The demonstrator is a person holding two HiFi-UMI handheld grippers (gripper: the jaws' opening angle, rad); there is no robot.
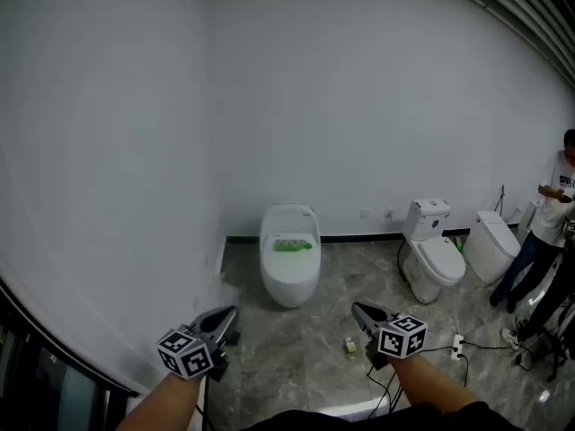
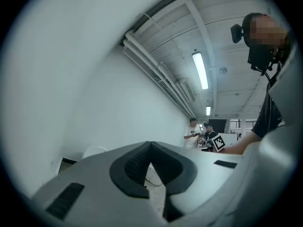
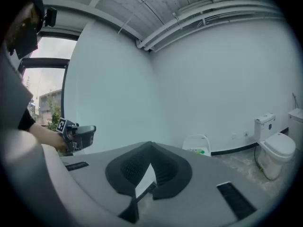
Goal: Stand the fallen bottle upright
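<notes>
A green bottle (image 1: 290, 245) lies on its side on the lid of the white toilet (image 1: 289, 277) against the far wall. It also shows as a green patch (image 3: 201, 151) in the right gripper view. My left gripper (image 1: 231, 312) is low at the left, well short of the toilet, and its jaws are shut with nothing in them (image 2: 150, 144). To the right of it my right gripper (image 1: 358, 309) points at the same toilet, also shut and empty (image 3: 150, 144). Both are far from the bottle.
Two more toilets (image 1: 434, 259) (image 1: 490, 245) stand along the wall to the right. A person (image 1: 542, 236) stands at the far right. Cables and a power strip (image 1: 458, 343) lie on the marble floor, with a small object (image 1: 349, 346) near my right gripper. The white wall curves close on the left.
</notes>
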